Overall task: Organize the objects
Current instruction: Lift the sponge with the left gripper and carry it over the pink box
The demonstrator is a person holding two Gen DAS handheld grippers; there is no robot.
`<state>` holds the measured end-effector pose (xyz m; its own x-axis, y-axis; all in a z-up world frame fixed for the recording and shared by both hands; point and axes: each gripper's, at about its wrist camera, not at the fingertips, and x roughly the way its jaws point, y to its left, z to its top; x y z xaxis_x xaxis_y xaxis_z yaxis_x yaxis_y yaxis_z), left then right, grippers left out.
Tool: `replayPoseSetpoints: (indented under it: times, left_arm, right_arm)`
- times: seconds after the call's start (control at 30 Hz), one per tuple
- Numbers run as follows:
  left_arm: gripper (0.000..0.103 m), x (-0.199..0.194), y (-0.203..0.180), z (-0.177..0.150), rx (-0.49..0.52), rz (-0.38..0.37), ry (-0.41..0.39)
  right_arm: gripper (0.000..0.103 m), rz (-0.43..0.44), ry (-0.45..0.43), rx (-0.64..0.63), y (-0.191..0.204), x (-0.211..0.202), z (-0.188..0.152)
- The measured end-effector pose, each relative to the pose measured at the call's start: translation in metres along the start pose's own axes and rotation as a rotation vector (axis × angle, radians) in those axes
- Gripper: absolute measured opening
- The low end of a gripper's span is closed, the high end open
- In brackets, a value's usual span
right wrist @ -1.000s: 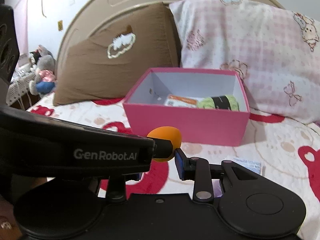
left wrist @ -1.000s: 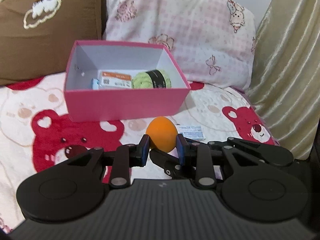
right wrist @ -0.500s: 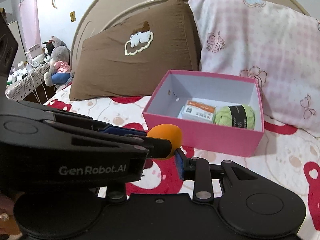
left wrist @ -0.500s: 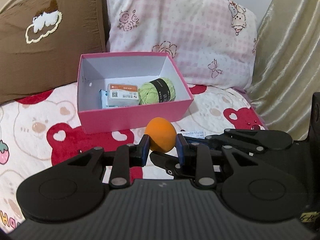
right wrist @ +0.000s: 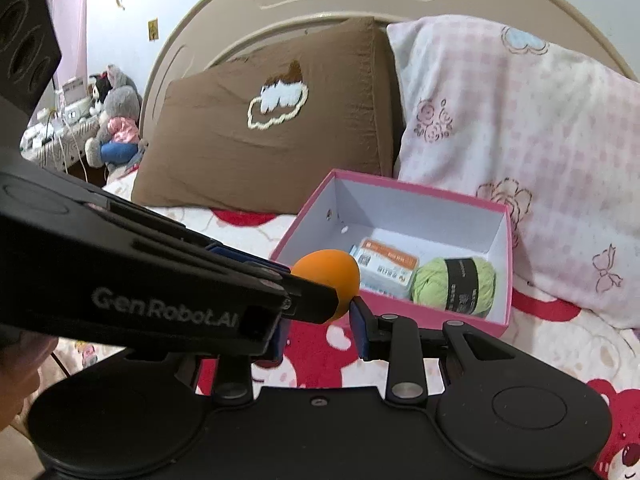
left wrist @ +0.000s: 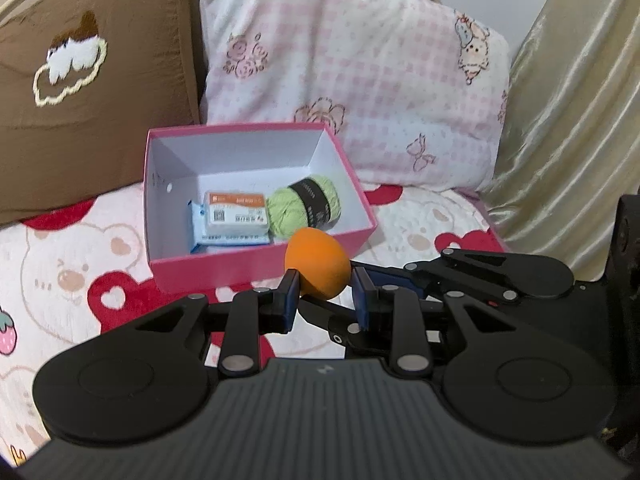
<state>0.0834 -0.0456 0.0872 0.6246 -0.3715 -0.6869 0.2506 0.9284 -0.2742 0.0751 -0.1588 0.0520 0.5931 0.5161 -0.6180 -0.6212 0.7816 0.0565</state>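
My left gripper [left wrist: 325, 295] is shut on an orange egg-shaped sponge [left wrist: 317, 263] and holds it in the air just in front of the near wall of the open pink box [left wrist: 256, 270]. The box holds a green yarn ball [left wrist: 304, 206], a white-and-orange packet [left wrist: 235, 208] and a blue-white pack under it. In the right wrist view the left gripper crosses in front, with the sponge [right wrist: 329, 276] at its tip, beside the box [right wrist: 448, 318]. My right gripper [right wrist: 318, 334] is open and empty, its left finger hidden behind the left gripper.
The box sits on a bear-print bedspread [left wrist: 72, 264]. A brown pillow [right wrist: 264, 136] and a pink checked pillow [left wrist: 360, 80] lean on the headboard behind it. A gold curtain [left wrist: 576, 120] hangs at the right. Plush toys [right wrist: 116, 128] sit on a side table far left.
Both grippers have risen and now look down into the box from higher up. The left gripper has carried the sponge up to the box's near wall. The small packet on the bedspread is out of sight.
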Motion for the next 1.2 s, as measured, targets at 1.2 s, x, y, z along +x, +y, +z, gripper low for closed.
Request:
replayPoseSetpoints:
  times: [1.2]
  left_arm:
    - [0.026, 0.117, 0.038, 0.087, -0.096, -0.005, 0.003]
  right_arm:
    - [0.034, -0.086, -0.049, -0.02, -0.078, 0.107, 0.054]
